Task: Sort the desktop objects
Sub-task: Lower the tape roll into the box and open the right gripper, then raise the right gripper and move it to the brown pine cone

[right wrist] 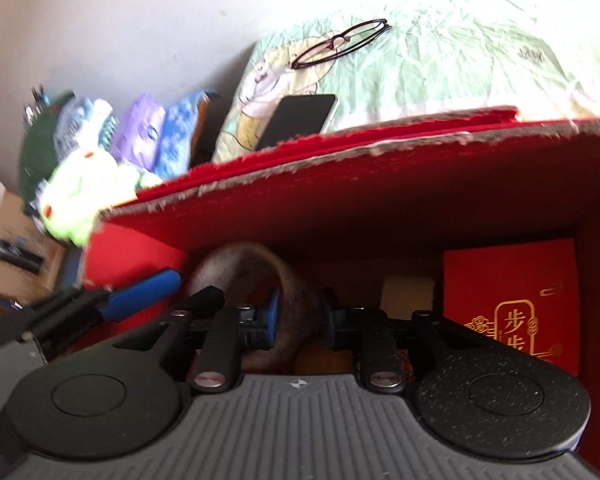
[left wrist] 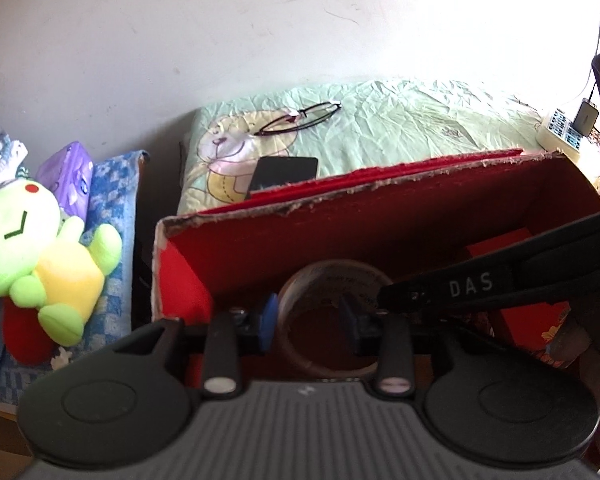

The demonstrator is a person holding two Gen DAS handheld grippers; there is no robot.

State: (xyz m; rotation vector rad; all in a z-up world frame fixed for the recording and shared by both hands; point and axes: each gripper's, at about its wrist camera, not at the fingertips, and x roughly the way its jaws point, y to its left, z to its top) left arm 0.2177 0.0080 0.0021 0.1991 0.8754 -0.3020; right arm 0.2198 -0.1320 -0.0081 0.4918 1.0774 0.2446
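Observation:
A brown tape roll (left wrist: pixel 332 280) stands on edge in the open red box (left wrist: pixel 340 196). My left gripper (left wrist: pixel 310 320) is open over the roll's left wall: one blue pad is just outside it and the other is in the hole. One of the right gripper's black fingers (left wrist: pixel 460 288) reaches in from the right. In the right wrist view my right gripper (right wrist: pixel 302 316) straddles the right wall of the tape roll (right wrist: pixel 240 264), its pads close to the wall but not clamped on it. A blue-padded finger (right wrist: pixel 144 292) of the left gripper shows at the left.
A red envelope with gold print (right wrist: pixel 512 288) lies in the red box (right wrist: pixel 340 148). Behind the box, glasses (left wrist: pixel 300 118) and a dark phone (left wrist: pixel 286 172) rest on a green pillow (left wrist: pixel 420 128). A green plush toy (left wrist: pixel 40 248) lies at the left and a power strip (left wrist: pixel 560 132) at the far right.

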